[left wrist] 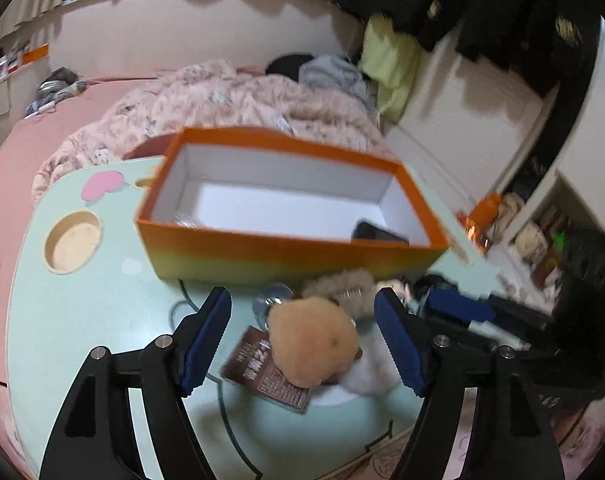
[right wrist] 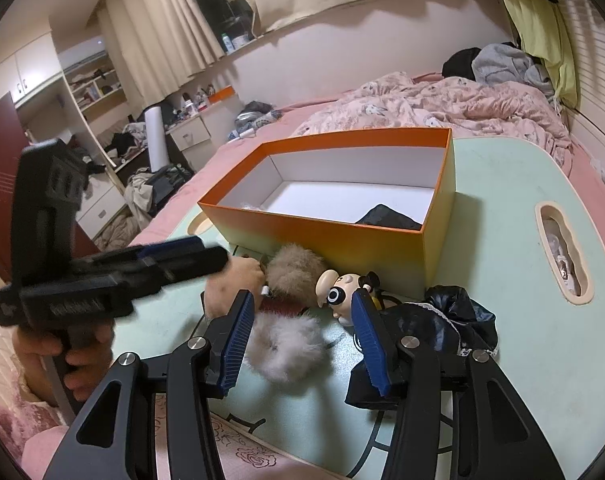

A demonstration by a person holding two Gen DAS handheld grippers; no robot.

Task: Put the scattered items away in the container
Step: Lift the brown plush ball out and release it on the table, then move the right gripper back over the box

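Note:
An open orange box (left wrist: pixel 286 254) (right wrist: pixel 334 236) stands on the pale green table (left wrist: pixel 102 312) (right wrist: pixel 502 280), with a dark item (left wrist: pixel 376 234) (right wrist: pixel 388 216) in one corner. In front of it lie an orange plush ball (left wrist: pixel 312 346) (right wrist: pixel 234 280), a beige fur pompom (left wrist: pixel 342 286) (right wrist: pixel 292 272), a white fur pompom (left wrist: pixel 368 372) (right wrist: pixel 288 350), a brown packet (left wrist: pixel 262 376), a panda figurine (right wrist: pixel 342 294) and a black lacy cloth (right wrist: pixel 434 328). My left gripper (left wrist: pixel 302 344) is open around the plush ball. My right gripper (right wrist: pixel 302 340) is open above the white pompom.
The table sits on a pink bed (right wrist: pixel 422 108) with a crumpled quilt (left wrist: pixel 222 108). The table has a round cup hole (left wrist: pixel 72 242) and an oblong slot (right wrist: pixel 562 256). A clear glass ball (left wrist: pixel 272 300) lies by the box. Cluttered shelves stand at the far side (right wrist: pixel 102 92).

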